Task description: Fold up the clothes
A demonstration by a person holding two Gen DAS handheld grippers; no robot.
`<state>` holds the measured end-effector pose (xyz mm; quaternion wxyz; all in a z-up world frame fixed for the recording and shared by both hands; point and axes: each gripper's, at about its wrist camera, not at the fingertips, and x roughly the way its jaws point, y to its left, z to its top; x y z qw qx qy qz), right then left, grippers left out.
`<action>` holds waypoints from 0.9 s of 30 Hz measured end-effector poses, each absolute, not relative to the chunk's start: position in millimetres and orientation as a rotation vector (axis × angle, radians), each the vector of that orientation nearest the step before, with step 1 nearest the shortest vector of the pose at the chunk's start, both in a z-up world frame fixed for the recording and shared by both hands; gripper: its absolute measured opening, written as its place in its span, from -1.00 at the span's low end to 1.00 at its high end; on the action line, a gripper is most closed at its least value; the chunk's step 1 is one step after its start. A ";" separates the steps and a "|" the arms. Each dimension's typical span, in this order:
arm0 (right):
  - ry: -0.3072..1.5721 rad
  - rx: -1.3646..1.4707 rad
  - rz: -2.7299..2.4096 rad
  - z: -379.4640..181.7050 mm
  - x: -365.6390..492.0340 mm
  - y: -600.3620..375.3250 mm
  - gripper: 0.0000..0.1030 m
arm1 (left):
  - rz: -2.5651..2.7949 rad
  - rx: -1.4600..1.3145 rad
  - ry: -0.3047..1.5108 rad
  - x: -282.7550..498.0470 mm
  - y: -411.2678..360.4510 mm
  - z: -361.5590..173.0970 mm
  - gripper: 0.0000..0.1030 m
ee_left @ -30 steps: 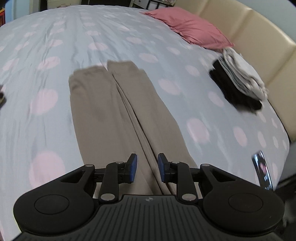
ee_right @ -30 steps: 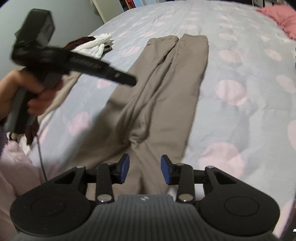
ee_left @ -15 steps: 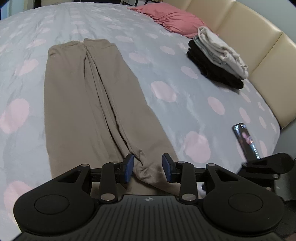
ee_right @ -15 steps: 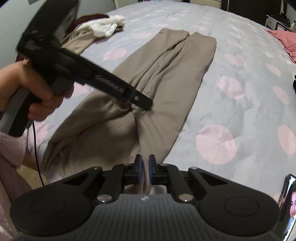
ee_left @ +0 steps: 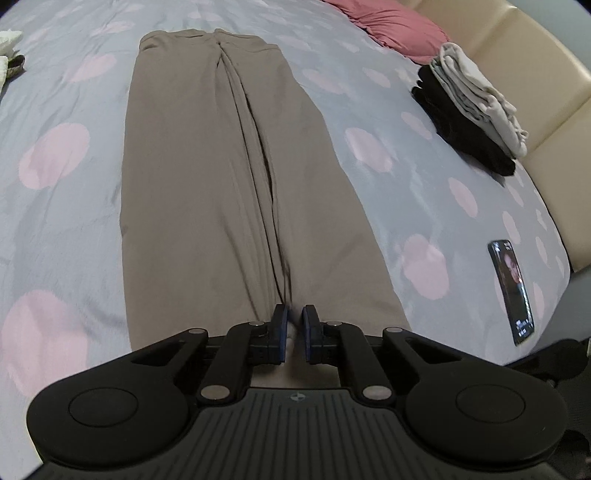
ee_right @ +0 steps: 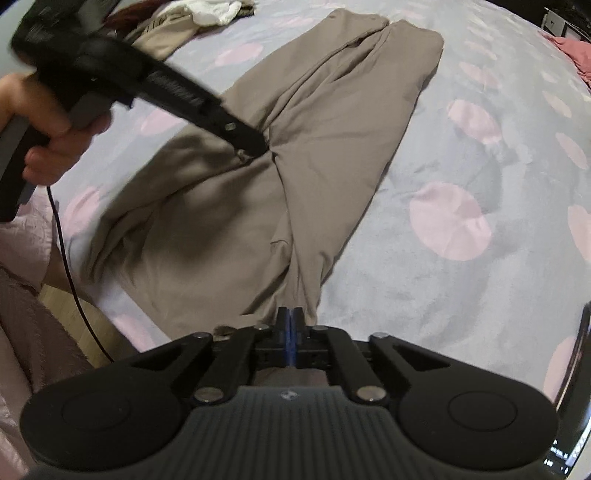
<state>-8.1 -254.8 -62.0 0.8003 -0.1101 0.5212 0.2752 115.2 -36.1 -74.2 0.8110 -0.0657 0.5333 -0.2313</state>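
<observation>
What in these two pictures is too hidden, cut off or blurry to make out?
- Trousers: near end hidden behind each gripper's body, both views.
- Right gripper: whatever its shut pads pinch sits behind them.
- Phone: screen too small, left view; cut by the edge, right view.
- Clothes pile: cut off at the top, right view.

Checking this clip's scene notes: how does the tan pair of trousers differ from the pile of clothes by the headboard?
The trousers lie spread out full length on the bed; the pile is folded and stacked. The trousers are one tan garment; the pile mixes black and pale pieces. Both grippers, left and right, pinch the trousers' near end; nothing touches the pile. Both rest on the dotted bedspread.
</observation>
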 end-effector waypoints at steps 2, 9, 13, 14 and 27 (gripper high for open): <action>1.098 -0.217 0.578 -54.7 -12.7 -258.5 -0.88 | -0.498 -0.120 1.118 105.6 -33.4 -66.1 -0.86; 1.045 -0.129 0.522 -45.5 -20.9 -268.5 -0.44 | -0.454 0.152 0.943 49.1 -34.5 -35.4 -0.27; 1.024 -0.124 0.513 -49.9 -22.5 -262.5 -0.45 | -0.431 0.379 0.878 15.6 -45.8 -40.7 -0.26; 1.021 -0.129 0.506 -52.1 -21.7 -260.8 -0.45 | -0.431 0.424 0.867 9.3 -49.1 -44.6 -0.26; 1.059 0.057 0.415 -69.6 -2.5 -279.5 -0.44 | -0.383 0.551 0.893 -4.3 -44.7 -65.3 -0.93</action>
